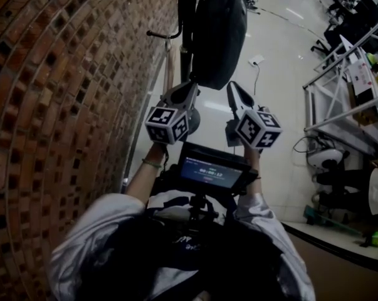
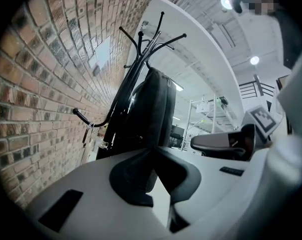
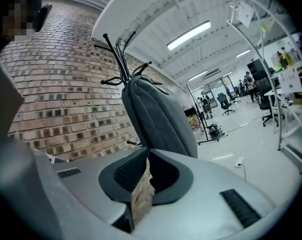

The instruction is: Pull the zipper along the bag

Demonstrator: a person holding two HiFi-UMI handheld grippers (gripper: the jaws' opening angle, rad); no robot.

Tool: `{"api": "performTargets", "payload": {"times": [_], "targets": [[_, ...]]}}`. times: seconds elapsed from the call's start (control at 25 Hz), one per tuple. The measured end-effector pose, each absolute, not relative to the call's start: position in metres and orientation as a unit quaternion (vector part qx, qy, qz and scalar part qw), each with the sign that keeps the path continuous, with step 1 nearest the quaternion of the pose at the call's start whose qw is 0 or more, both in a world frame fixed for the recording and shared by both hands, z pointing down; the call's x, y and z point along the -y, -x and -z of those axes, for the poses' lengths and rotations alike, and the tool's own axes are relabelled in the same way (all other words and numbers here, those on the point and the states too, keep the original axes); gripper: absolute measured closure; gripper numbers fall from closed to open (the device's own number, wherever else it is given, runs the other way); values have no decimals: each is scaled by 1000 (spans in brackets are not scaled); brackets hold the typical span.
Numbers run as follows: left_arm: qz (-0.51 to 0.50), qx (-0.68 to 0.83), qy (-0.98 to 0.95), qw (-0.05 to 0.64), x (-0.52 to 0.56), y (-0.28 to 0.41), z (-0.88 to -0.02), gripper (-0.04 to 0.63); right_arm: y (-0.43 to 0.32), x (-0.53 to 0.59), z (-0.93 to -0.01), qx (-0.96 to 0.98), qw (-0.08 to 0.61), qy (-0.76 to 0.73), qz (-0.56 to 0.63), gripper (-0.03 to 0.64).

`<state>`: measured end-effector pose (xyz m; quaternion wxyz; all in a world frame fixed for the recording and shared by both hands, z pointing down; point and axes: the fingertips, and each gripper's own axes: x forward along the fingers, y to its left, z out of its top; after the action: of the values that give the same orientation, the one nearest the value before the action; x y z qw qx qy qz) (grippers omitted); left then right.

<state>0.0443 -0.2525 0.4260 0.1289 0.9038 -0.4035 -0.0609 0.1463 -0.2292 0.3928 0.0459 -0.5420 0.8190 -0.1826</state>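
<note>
While the dark bag [image 1: 220, 30] hangs from the coat stand [image 1: 186, 17] by the brick wall [image 1: 63, 74], its long axis running twelve to six, both tongs sit just below its lower end, with the bag at twelve o'clock from each. To me the left tongs [image 1: 190, 86] and right tongs [image 1: 234, 88] look equally near. Both are closed tip to tip, gripping nothing I can make out. I can't spot the zipper pull.
</note>
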Motion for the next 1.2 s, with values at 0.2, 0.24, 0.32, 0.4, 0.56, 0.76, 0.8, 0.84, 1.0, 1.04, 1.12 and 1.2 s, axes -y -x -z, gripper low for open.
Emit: {"api": "performTargets", "payload": {"times": [0.2, 0.24, 0.32, 0.4, 0.56, 0.76, 0.8, 0.84, 1.0, 1.04, 1.12, 1.2], "targets": [[58, 417, -899, 124, 233, -52, -417, 588, -159, 211, -409, -814, 39, 551, 178, 617], [59, 418, -898, 123, 229, -54, -415, 588, -161, 208, -408, -813, 39, 553, 176, 617], [59, 422, -897, 121, 220, -58, -413, 588, -163, 202, -407, -815, 37, 552, 174, 618], [58, 428, -894, 119, 211, -60, -412, 588, -162, 197, -407, -819, 33, 547, 171, 618], [61, 441, -888, 117, 197, -59, -412, 588, -157, 188, -412, -829, 14, 536, 158, 620], [59, 458, -879, 118, 189, -51, -414, 588, -152, 183, -424, -835, -6, 528, 155, 621], [60, 459, -878, 117, 189, -50, -414, 588, -152, 182, -424, -834, -7, 530, 154, 621], [61, 461, -878, 116, 188, -49, -414, 588, -152, 182, -425, -834, -7, 531, 153, 621], [60, 467, -875, 113, 184, -46, -413, 588, -154, 179, -424, -834, -10, 533, 146, 621], [61, 467, -875, 111, 183, -46, -413, 588, -153, 178, -423, -834, -10, 533, 143, 622], [64, 468, -875, 110, 182, -46, -412, 588, -152, 177, -421, -835, -9, 532, 139, 621], [66, 470, -873, 109, 182, -45, -411, 588, -151, 176, -419, -837, -8, 530, 138, 622]]}}
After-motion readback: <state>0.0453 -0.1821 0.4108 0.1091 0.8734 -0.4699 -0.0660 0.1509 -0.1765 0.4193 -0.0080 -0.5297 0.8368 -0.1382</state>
